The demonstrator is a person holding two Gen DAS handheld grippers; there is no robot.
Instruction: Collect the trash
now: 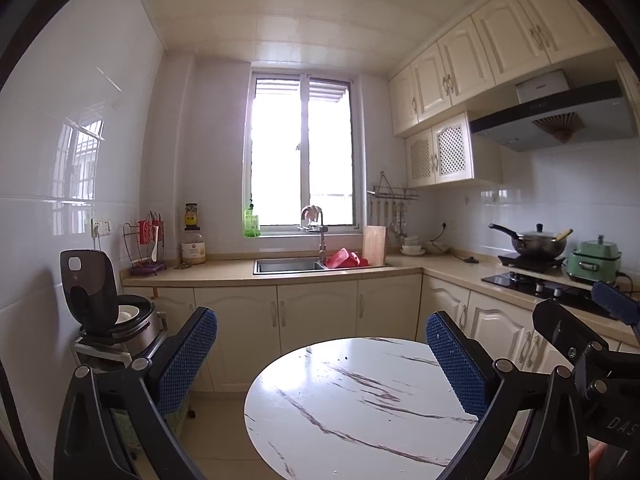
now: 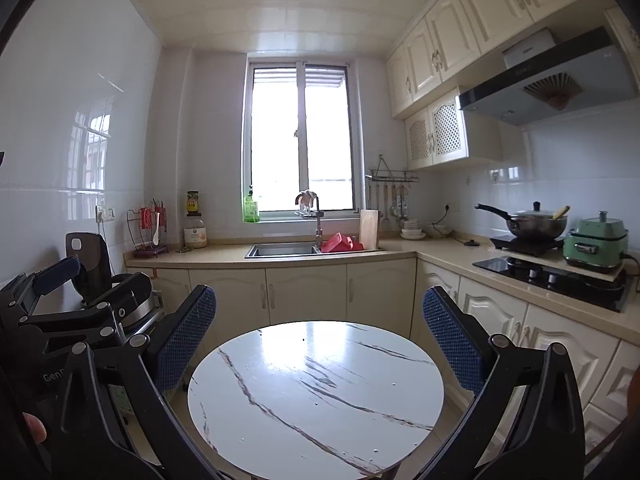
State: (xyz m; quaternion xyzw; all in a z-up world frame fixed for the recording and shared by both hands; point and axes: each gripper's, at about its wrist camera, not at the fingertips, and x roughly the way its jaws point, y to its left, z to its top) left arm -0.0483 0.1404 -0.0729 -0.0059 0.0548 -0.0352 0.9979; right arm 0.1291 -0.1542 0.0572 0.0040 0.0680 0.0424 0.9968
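A round white marble-pattern table (image 1: 348,408) stands in front of me, also in the right wrist view (image 2: 316,396). Only a few tiny dark specks (image 1: 344,358) lie on it; no larger trash shows. My left gripper (image 1: 320,356) is open and empty, held above the table's near side. My right gripper (image 2: 320,332) is open and empty, also above the table. The right gripper shows at the right edge of the left wrist view (image 1: 600,328); the left gripper shows at the left edge of the right wrist view (image 2: 72,300).
A kitchen counter (image 1: 224,270) runs along the back wall with a sink (image 1: 288,266), a red item (image 1: 344,258) and a cutting board (image 1: 374,244). A stove with a pot (image 1: 536,240) and a green cooker (image 1: 596,260) are on the right. A rice cooker (image 1: 108,312) stands at left.
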